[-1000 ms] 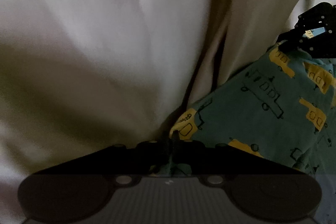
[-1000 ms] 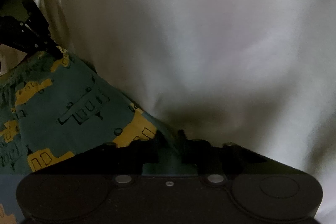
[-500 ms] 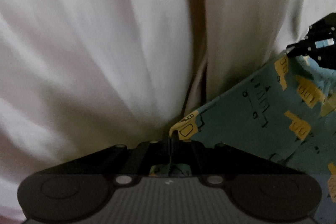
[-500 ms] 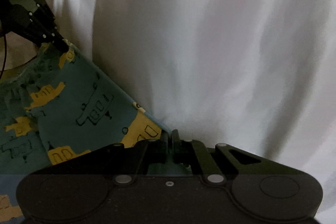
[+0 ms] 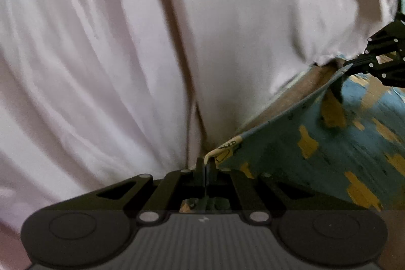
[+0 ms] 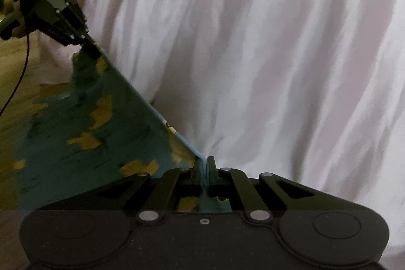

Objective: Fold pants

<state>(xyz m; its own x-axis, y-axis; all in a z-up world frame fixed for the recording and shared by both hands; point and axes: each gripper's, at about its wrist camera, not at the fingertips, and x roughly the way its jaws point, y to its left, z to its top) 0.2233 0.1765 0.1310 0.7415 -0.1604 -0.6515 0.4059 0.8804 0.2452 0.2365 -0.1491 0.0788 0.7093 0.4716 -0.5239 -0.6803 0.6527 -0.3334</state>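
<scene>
White draped cloth [image 5: 126, 55] — taut printed pants [image 5: 316, 143], pinched

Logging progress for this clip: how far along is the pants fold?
Early stage. Done: both grips are set, left gripper and right gripper each shut on an edge of the pants. In hand: the edge stretched taut between them, lifted before a white garment. Left: every fold.

dim, soft light; motion blur; dark fisheye corners.
</scene>
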